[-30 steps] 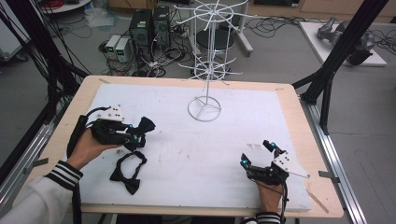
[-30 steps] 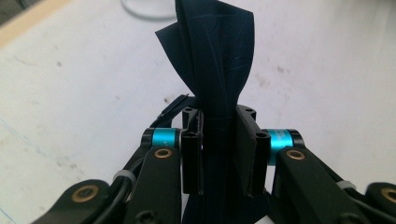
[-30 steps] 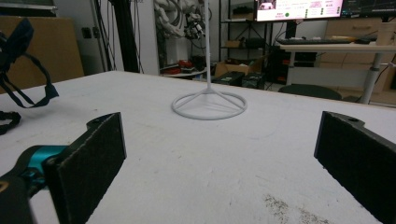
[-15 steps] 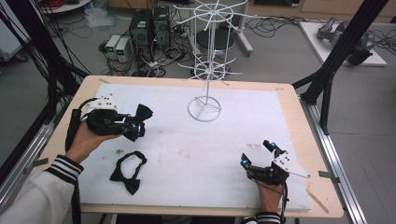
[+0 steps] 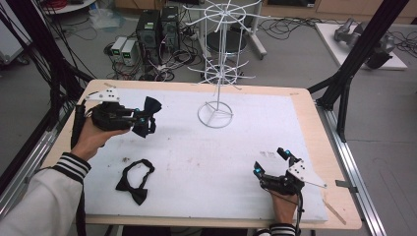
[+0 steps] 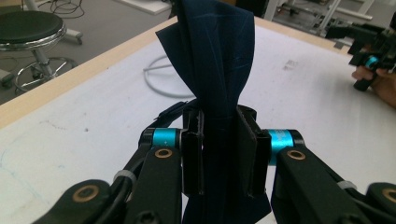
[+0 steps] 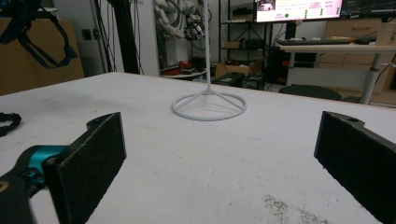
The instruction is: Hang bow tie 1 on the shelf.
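Observation:
A dark navy bow tie [image 5: 149, 112] hangs above the left of the white mat, with my left gripper [image 5: 141, 121] shut on it. In the left gripper view the folded cloth [image 6: 218, 70] rises between the two pads [image 6: 193, 154], which press on it from both sides. A second black bow tie [image 5: 135, 180] lies flat on the mat near the front left, below that hand. My right gripper [image 5: 272, 163] rests at the front right with its jaws wide apart and nothing between them [image 7: 219, 158]. The white wire rack's ring base [image 5: 215, 114] stands at the middle back.
The rack's pole and wire arms [image 5: 221, 29] rise above the table's far edge. Black frame posts [image 5: 354, 54] stand at the right and left corners. The wooden table rim [image 5: 324, 147] frames the white mat. In the right gripper view the ring base [image 7: 208, 106] is straight ahead.
My left hand has risen and moved toward the rack, carrying the navy bow tie. The bow tie on the mat and my right gripper have stayed put.

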`<action>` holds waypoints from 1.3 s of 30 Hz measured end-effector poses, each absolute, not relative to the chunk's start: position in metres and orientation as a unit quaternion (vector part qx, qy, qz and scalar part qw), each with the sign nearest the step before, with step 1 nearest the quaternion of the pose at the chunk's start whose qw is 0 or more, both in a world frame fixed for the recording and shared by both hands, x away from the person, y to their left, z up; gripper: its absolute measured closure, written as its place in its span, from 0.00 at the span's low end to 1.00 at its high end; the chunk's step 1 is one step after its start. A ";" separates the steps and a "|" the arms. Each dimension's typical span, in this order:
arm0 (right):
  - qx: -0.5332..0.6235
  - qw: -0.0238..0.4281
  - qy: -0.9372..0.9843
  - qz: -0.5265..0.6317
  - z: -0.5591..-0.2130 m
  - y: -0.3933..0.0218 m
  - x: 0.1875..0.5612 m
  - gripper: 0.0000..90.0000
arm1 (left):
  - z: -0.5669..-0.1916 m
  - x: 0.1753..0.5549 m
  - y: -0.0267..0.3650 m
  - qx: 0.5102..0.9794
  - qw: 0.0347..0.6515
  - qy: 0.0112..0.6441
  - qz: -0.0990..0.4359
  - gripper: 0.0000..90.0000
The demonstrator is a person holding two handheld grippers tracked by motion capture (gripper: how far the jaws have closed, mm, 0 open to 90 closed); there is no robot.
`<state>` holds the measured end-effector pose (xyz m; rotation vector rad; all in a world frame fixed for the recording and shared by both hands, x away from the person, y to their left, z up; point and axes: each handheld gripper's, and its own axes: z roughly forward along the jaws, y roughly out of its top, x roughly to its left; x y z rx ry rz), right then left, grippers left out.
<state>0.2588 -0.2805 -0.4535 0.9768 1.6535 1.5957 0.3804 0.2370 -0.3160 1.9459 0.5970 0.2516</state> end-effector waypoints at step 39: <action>0.373 0.315 0.626 0.608 -0.454 -0.281 0.259 0.02 | -0.283 0.431 0.209 0.791 0.556 0.234 0.101 0.82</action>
